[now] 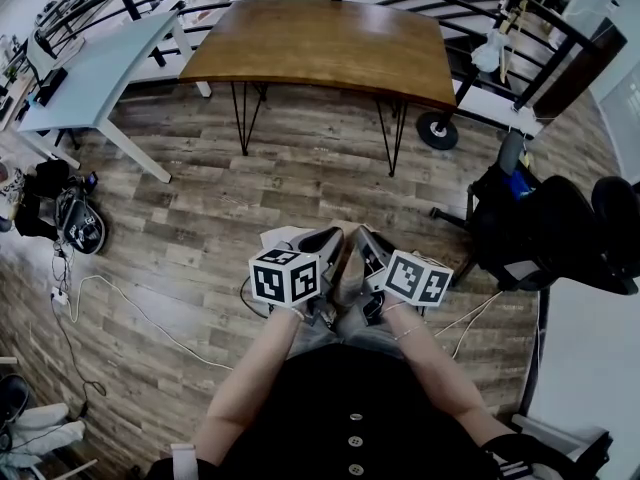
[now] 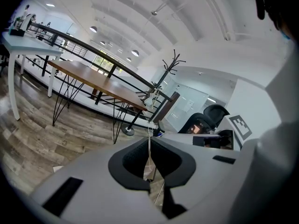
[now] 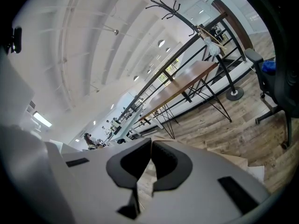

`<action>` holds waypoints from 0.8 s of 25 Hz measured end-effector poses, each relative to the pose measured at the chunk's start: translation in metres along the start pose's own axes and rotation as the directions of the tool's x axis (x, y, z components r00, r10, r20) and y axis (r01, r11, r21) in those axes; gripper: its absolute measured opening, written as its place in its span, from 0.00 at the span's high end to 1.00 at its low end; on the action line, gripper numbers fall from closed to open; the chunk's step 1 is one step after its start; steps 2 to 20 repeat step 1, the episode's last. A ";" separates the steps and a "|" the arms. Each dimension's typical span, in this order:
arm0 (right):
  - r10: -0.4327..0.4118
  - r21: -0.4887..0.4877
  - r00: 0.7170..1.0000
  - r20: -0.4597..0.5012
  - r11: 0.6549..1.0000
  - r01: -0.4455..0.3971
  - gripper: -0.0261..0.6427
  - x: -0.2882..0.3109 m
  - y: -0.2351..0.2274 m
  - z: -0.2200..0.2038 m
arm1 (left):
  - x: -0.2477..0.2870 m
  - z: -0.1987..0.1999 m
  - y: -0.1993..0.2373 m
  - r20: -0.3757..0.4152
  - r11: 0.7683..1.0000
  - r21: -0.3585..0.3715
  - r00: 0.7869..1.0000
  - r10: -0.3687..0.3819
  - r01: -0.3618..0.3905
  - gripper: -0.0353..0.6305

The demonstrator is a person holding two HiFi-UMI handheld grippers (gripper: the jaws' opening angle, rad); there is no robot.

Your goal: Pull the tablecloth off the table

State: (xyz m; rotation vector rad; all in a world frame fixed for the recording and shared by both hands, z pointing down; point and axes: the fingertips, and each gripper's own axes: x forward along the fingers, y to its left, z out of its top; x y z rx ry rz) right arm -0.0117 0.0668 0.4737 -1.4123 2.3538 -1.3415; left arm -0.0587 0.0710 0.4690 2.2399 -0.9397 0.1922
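Facing the table point(image 1: 330, 43), left gripper point(image 2: 149, 143) and right gripper point(image 3: 152, 144) sit closed.

The person's left forearm point(image 1: 255, 373) and right forearm point(image 1: 440, 368) reached forward side by side. The grey plastic left gripper point(image 2: 149, 140) and the matching grey right gripper point(image 3: 152, 143) pointed slightly downward, each with its jaws closed together.

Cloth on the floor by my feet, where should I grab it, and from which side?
Probably pinch a raised fold or loose edge of the cloth, coming from above: it lies low and rumpled on the floor, leaving nothing to reach under. The left gripper and right gripper, both shut, hide most of it; open them first.
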 end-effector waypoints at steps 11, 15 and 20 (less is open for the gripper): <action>-0.001 0.000 1.000 0.000 1.000 0.001 0.92 0.000 0.000 0.000 | 0.000 0.000 0.000 0.000 1.000 0.001 1.000 -0.001 0.001 0.91; -0.001 0.000 1.000 0.000 1.000 0.001 0.92 0.000 0.000 0.000 | 0.000 0.000 0.000 0.000 1.000 0.001 1.000 -0.001 0.001 0.91; -0.001 0.000 1.000 0.000 1.000 0.001 0.92 0.000 0.000 0.000 | 0.000 0.000 0.000 0.000 1.000 0.001 1.000 -0.001 0.001 0.91</action>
